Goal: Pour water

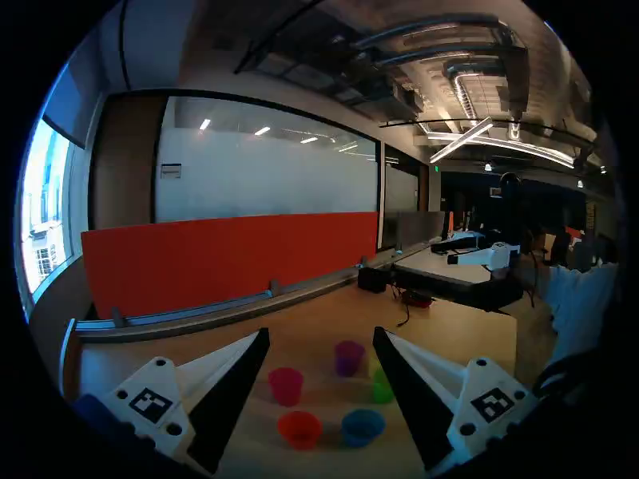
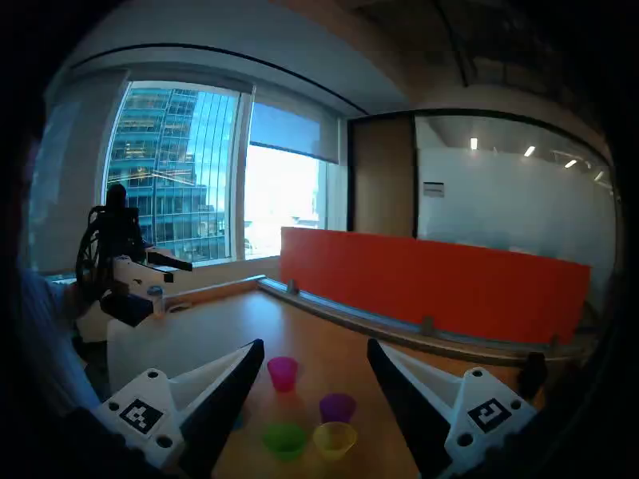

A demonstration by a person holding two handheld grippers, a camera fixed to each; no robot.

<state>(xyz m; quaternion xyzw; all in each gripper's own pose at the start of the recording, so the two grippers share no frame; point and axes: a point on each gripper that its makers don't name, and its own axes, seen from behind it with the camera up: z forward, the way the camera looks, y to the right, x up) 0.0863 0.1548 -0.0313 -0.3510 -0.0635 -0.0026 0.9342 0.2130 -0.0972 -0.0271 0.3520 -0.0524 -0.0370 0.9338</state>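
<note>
A wooden office table [image 1: 463, 319] with an orange divider [image 1: 224, 255] is shown. The left gripper [image 1: 319, 330] and right gripper [image 2: 313, 342] are held open, empty. A cluster of plastic cups [image 1: 349, 357] is set lower centre, straight ahead. The red cup [image 1: 299, 429] is judged nearest the left gripper, the green cup [image 2: 285, 439] the right.

Office room, pretty bright: wooden tabletop [image 1: 319, 319], orange divider panel [image 1: 232, 255] along the far edge, frosted glass wall [image 1: 263, 172] behind, big windows [image 2: 279, 191] facing a glass tower [image 2: 152, 184], exposed ducts [image 1: 431, 40] and strip lights [image 1: 462, 141] overhead.
</note>
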